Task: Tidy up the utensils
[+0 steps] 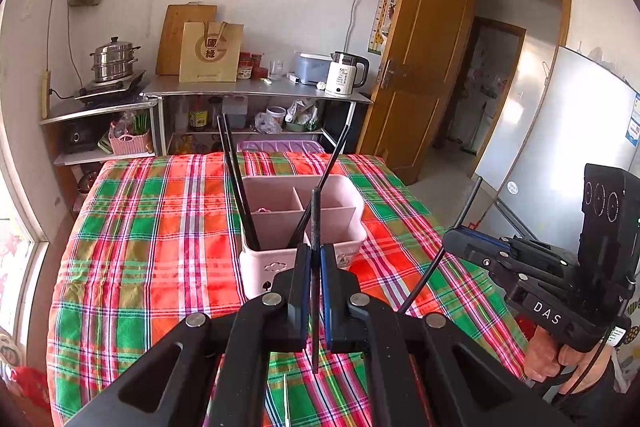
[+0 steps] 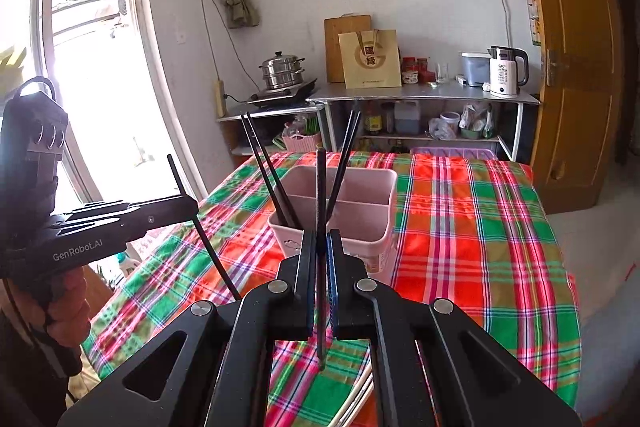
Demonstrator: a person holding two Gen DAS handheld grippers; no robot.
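Left gripper [image 1: 316, 259] pinches chopstick [image 1: 315, 223] upright; right gripper [image 2: 320, 247] likewise.

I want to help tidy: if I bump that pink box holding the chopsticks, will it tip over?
Probably not easily: the pink box looks wide and low on the cloth. But it seems light plastic, so it may slide. The leaning chopsticks could rattle.

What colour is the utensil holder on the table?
Pale pink utensil holder; clearest in the right wrist view.

Pink divided holder [image 1: 340, 227] on the plaid cloth holds four black chopsticks [image 1: 240, 187] (leaning outward).
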